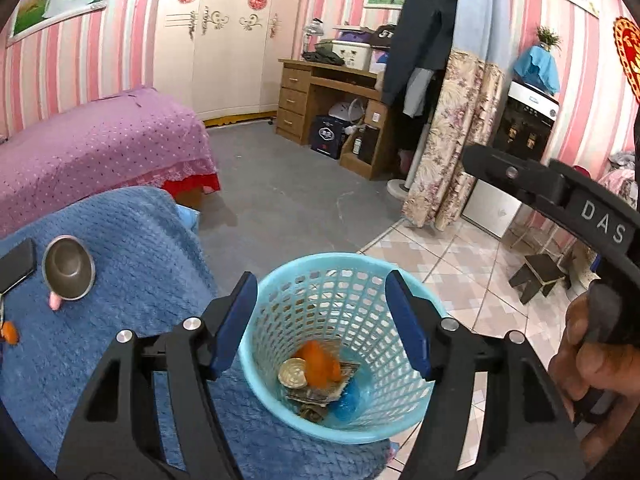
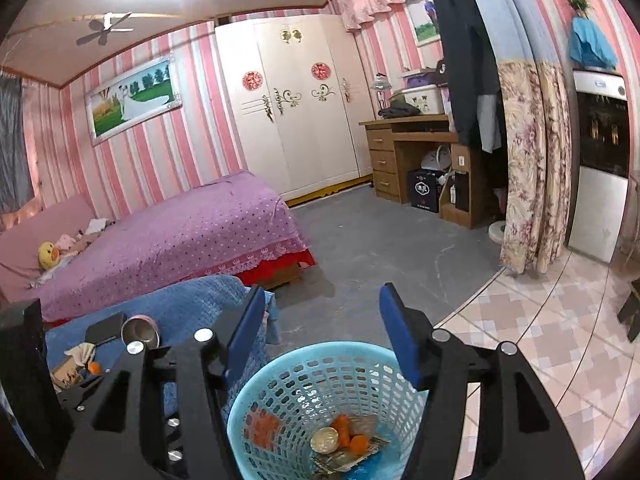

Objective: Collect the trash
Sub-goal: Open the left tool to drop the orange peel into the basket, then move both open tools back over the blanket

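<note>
A light blue mesh trash basket stands on the floor beside a table covered with a blue blanket. It holds orange peel, a round pale lid, paper and a blue wrapper. My left gripper is open and empty above the basket. My right gripper is open and empty above the same basket; its body shows at the right of the left wrist view. On the blanket lie an orange peel piece, crumpled paper and a small pink item.
A steel bowl and a black phone lie on the blanket. A purple bed stands behind. A wooden desk, floral curtain, water dispenser and small stool stand further off.
</note>
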A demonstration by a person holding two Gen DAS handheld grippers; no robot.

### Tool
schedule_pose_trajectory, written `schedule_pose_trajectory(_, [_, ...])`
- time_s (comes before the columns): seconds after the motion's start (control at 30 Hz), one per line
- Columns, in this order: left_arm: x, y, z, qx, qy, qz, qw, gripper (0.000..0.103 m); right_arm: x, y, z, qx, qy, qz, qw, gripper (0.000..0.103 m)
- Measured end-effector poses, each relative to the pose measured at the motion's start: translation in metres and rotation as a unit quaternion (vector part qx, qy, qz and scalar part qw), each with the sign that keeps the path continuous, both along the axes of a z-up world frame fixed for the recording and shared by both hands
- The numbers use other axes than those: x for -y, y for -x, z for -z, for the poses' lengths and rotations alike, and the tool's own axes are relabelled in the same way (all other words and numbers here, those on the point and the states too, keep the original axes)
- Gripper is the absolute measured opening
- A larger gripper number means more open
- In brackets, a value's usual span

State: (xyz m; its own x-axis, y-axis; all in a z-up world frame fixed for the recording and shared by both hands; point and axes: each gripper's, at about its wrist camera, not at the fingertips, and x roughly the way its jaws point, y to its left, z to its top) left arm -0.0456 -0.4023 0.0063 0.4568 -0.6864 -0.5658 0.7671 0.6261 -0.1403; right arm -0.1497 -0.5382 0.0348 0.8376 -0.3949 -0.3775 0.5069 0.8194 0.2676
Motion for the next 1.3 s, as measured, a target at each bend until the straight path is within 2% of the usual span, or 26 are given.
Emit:
schedule_pose_trajectory(0.2, [-0.073, -0.023, -0.014, 0.011, 0.014, -0.076, 0.9969, 0.067, -0.017, -0.012, -0.003, -0.001, 0.014, -0.031, 0.999, 0.059])
schedule_pose_trajectory(0.3, [-0.122, -0.032, -0.02, 0.015, 0.014, -0.113, 0.9934, 0.07, -0.035, -0.023, -0.004, -0.002, 0.024, -0.051, 0.998, 0.059])
schedule_pose_trajectory(0.4, [-0.174, -0.036, -0.029, 0.037, 0.013, -0.158, 0.9867, 0.072, -0.06, -0.036, -0.004, -0.008, 0.032, -0.081, 0.996, 0.06])
schedule_pose_trajectory(0.5, [-0.222, -0.044, -0.038, 0.049, 0.025, -0.205, 0.9772, 0.076, -0.089, -0.05, -0.002, -0.009, 0.037, -0.108, 0.993, 0.065])
schedule_pose_trajectory(0.57, [-0.254, -0.05, -0.037, 0.051, 0.033, -0.237, 0.9696, 0.081, -0.114, -0.062, 0.001, -0.013, 0.057, -0.107, 0.992, 0.075])
schedule_pose_trajectory(0.6, [-0.269, -0.054, -0.033, 0.049, 0.034, -0.25, 0.9664, 0.081, -0.124, -0.067, 0.004, -0.015, 0.063, -0.115, 0.991, 0.077])
schedule_pose_trajectory(0.8, [-0.329, -0.08, -0.012, 0.029, 0.038, -0.31, 0.9495, 0.081, -0.18, -0.102, 0.026, -0.038, 0.05, -0.189, 0.98, 0.082])
schedule_pose_trajectory(0.83, [-0.342, -0.083, -0.011, 0.028, 0.037, -0.325, 0.9445, 0.081, -0.187, -0.107, 0.029, -0.042, 0.05, -0.198, 0.978, 0.082])
schedule_pose_trajectory(0.93, [-0.367, -0.091, -0.014, 0.03, 0.032, -0.347, 0.9368, 0.081, -0.21, -0.121, 0.035, -0.059, 0.049, -0.225, 0.971, 0.082])
schedule_pose_trajectory(1.03, [-0.396, -0.097, -0.014, 0.035, 0.028, -0.379, 0.9242, 0.082, -0.234, -0.133, 0.028, -0.058, 0.056, -0.245, 0.966, 0.084])
schedule_pose_trajectory(1.13, [-0.422, -0.104, -0.011, 0.027, 0.034, -0.4, 0.9156, 0.082, -0.252, -0.147, 0.017, -0.056, 0.063, -0.259, 0.962, 0.085])
schedule_pose_trajectory(1.3, [-0.45, -0.122, -0.008, 0.024, 0.019, -0.418, 0.9079, 0.083, -0.281, -0.174, -0.005, -0.047, 0.071, -0.3, 0.95, 0.085])
